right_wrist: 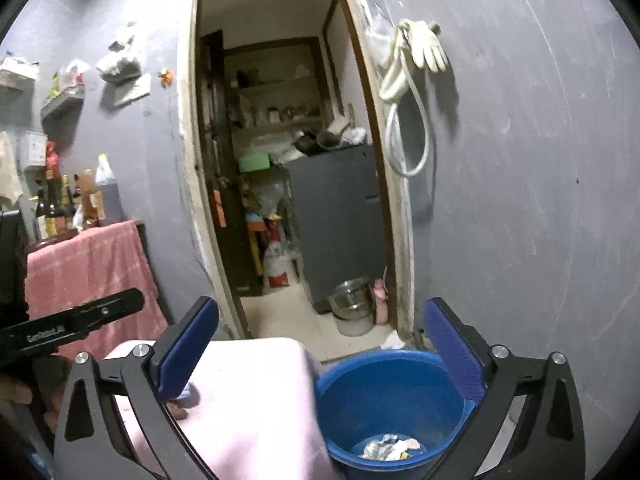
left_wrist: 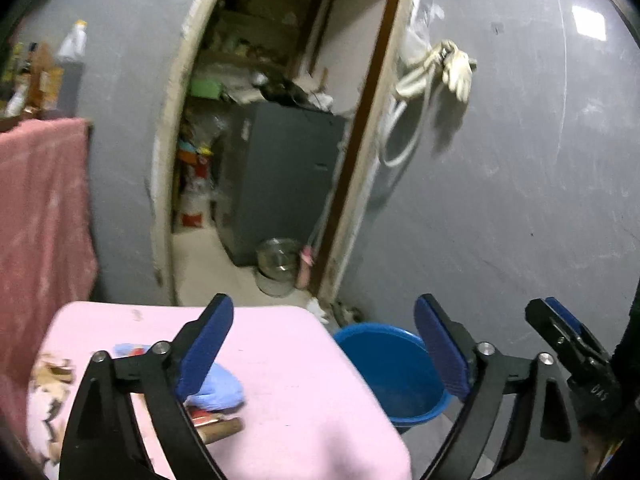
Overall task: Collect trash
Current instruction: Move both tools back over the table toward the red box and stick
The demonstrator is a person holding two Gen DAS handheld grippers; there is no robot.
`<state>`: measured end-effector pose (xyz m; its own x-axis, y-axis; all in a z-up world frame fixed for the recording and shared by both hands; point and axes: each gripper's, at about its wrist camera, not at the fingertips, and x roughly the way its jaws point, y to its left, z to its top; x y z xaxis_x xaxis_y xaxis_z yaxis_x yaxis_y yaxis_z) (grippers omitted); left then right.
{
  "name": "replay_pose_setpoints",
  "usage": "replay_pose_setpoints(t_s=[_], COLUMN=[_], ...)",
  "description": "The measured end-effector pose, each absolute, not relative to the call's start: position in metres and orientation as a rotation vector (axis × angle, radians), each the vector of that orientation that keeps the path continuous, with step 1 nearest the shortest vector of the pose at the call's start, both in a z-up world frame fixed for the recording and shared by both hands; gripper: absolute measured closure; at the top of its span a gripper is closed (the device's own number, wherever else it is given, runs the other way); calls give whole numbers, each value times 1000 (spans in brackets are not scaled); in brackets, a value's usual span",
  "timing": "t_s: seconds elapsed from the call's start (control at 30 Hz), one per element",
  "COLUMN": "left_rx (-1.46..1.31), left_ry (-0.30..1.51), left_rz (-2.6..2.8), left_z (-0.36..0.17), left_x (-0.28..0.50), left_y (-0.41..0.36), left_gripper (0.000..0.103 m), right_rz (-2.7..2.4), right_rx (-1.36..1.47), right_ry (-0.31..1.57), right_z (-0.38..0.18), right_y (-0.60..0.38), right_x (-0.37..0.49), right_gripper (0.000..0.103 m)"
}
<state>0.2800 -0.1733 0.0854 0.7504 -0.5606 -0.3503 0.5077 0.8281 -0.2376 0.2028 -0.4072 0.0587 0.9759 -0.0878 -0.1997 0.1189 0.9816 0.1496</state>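
Note:
A blue bucket [right_wrist: 384,396] stands on the floor to the right of a pink-covered table [left_wrist: 280,360]; crumpled trash [right_wrist: 388,448] lies in its bottom. On the table lie a blue cloth-like wad [left_wrist: 218,388], a red packet and a brown tube [left_wrist: 220,428], and torn brown scraps [left_wrist: 50,372] at the left edge. My left gripper [left_wrist: 324,344] is open and empty above the table's right part. My right gripper [right_wrist: 320,344] is open and empty above the table edge and bucket. The bucket also shows in the left wrist view [left_wrist: 392,372].
An open doorway [right_wrist: 288,160] leads to a cluttered room with a grey cabinet [right_wrist: 340,216] and a steel pot [right_wrist: 352,304] on the floor. A grey wall with a hanging glove [right_wrist: 428,48] is at right. A pink towel [right_wrist: 88,272] and bottles are at left.

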Motion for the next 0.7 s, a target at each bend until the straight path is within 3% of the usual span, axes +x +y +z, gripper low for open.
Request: replay_pose_setpoints(t_s=[0.23,0.7], left_rx=[-138,-142], left_ry=[375,404], left_rz=[-483,-290], left_z=[92,51], left_x=[245,183], left_y=[-128,-53], left_gripper=[6,6], right_rz=[-57,6], right_rx=[135,148], right_ry=[172,176], right_z=[71,52], right_y=[-379,-329], right_x=[187,156], right_gripper=[0,0])
